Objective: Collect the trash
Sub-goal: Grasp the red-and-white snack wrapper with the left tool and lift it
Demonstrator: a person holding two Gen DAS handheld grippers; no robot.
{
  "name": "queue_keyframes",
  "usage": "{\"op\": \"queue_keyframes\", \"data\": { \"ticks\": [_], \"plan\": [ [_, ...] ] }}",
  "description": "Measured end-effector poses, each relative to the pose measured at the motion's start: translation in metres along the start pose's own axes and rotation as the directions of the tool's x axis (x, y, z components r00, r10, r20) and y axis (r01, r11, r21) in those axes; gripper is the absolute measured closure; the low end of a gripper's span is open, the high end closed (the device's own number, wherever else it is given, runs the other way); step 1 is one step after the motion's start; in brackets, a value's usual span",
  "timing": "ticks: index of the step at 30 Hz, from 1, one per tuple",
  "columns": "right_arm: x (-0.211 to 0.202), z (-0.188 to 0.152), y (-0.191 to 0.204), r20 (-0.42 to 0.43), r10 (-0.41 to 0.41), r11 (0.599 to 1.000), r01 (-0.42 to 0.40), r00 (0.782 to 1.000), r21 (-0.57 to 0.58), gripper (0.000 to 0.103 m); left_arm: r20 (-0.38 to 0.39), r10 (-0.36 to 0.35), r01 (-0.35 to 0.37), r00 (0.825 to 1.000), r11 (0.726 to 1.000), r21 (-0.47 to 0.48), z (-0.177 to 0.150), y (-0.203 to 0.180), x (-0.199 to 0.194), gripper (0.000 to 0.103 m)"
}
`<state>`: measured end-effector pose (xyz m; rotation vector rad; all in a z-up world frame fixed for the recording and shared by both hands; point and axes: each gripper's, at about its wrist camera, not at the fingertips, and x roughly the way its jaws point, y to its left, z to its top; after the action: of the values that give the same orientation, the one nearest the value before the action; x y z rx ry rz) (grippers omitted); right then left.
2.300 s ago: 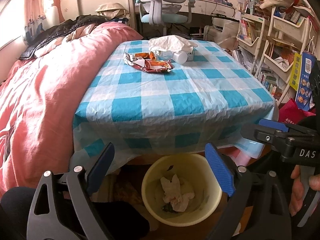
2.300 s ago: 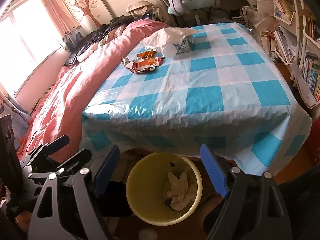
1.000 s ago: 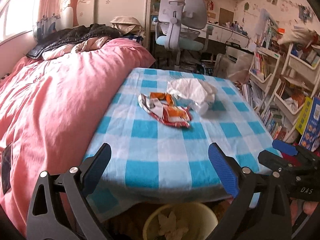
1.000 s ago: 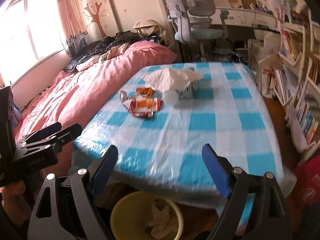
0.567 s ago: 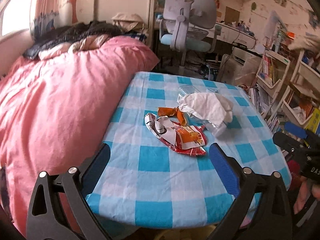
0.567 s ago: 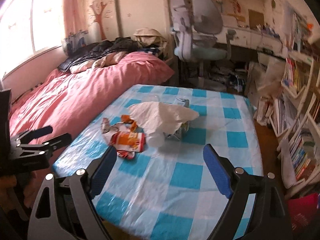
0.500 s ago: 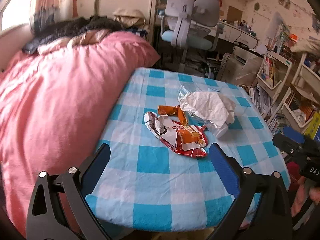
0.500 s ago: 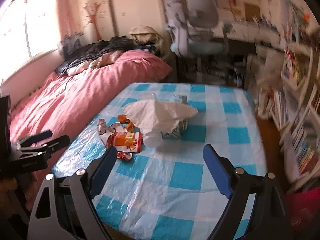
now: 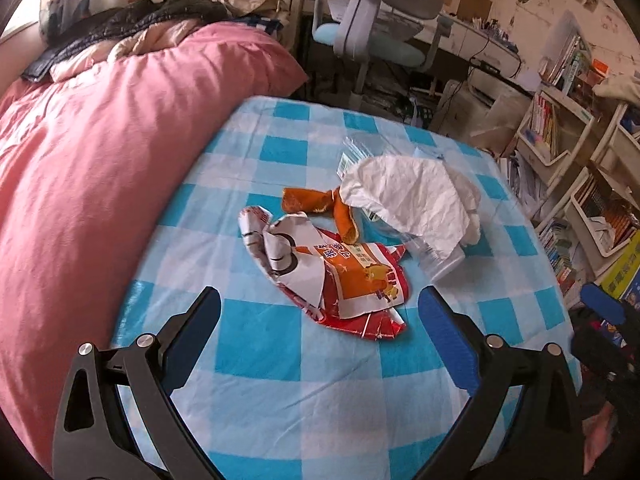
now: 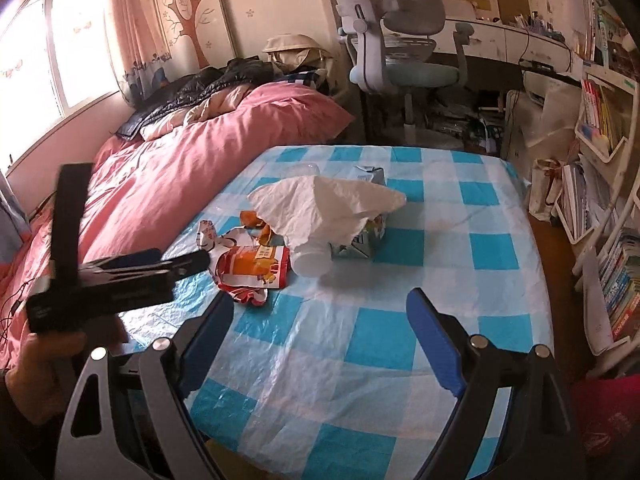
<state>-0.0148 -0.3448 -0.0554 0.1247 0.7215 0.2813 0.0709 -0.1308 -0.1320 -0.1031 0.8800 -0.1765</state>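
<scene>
Trash lies in a heap on the blue-checked table (image 9: 280,352): a torn red and orange snack wrapper (image 9: 340,276), an orange peel-like scrap (image 9: 316,204), a crumpled white tissue (image 9: 408,196) draped over a clear plastic bottle (image 9: 436,256). In the right wrist view the tissue (image 10: 324,204) covers the bottle (image 10: 310,260) and a crushed carton (image 10: 360,240), with the wrapper (image 10: 252,264) to their left. My left gripper (image 9: 320,328) is open and empty, just short of the wrapper. My right gripper (image 10: 320,328) is open and empty over the table's near part.
A pink bed (image 9: 80,160) adjoins the table's left side. An office chair (image 10: 400,40) and desk stand behind the table. Bookshelves (image 10: 600,160) line the right. The left gripper also shows in the right wrist view (image 10: 120,276) at the left.
Both grippers rose from the yellow bin under the table and moved forward over the tabletop toward the trash heap. Both stayed open.
</scene>
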Motion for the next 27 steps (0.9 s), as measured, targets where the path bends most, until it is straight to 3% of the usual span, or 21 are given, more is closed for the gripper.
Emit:
{"op": "queue_keyframes", "data": {
  "ticks": [6,8,10,12,14,18,21,24,27],
  "plan": [
    [-0.002,0.001,-0.016,0.001,0.032,0.996,-0.032,0.999,0.084,0.018,-0.053,0.010,-0.015,0.999,0.995,-0.094,0.002,0.013,0.032,0.008],
    [-0.002,0.002,-0.019,0.000,0.042,0.994,-0.042,0.999,0.105,0.018,-0.058,-0.018,0.009,0.998,0.989,-0.150,0.004,0.022,0.041,0.010],
    [-0.002,0.002,-0.021,-0.001,0.049,0.993,-0.048,0.999,0.112,0.018,-0.051,-0.042,0.034,0.998,0.986,-0.161,0.006,0.025,0.047,0.021],
    [0.000,0.003,-0.019,-0.004,0.052,0.993,-0.051,0.999,0.103,0.018,-0.057,-0.072,0.063,0.996,0.987,-0.147,0.008,0.023,0.053,0.048],
    [0.002,0.003,-0.017,-0.010,0.054,0.994,-0.052,0.999,0.097,0.018,-0.077,-0.107,0.096,0.991,0.987,-0.131,0.010,0.020,0.061,0.066],
    [0.003,0.005,-0.013,-0.012,0.056,0.995,-0.055,0.998,0.085,0.018,-0.068,-0.131,0.120,0.989,0.981,-0.153,0.014,0.025,0.056,0.071],
    [0.005,0.005,-0.008,-0.017,0.073,0.995,-0.071,0.997,0.073,0.018,-0.055,-0.108,0.098,0.993,0.982,-0.163,0.019,0.034,0.039,0.072],
    [0.008,0.002,0.003,-0.041,0.101,0.994,-0.100,0.994,0.039,0.018,-0.044,-0.070,0.064,0.997,0.988,-0.139,0.024,0.045,0.013,0.072],
    [0.014,-0.004,0.020,-0.083,0.129,0.991,-0.131,0.988,-0.018,0.018,0.033,0.026,-0.025,0.999,0.999,-0.038,0.034,0.050,-0.026,0.072]
  ]
}}
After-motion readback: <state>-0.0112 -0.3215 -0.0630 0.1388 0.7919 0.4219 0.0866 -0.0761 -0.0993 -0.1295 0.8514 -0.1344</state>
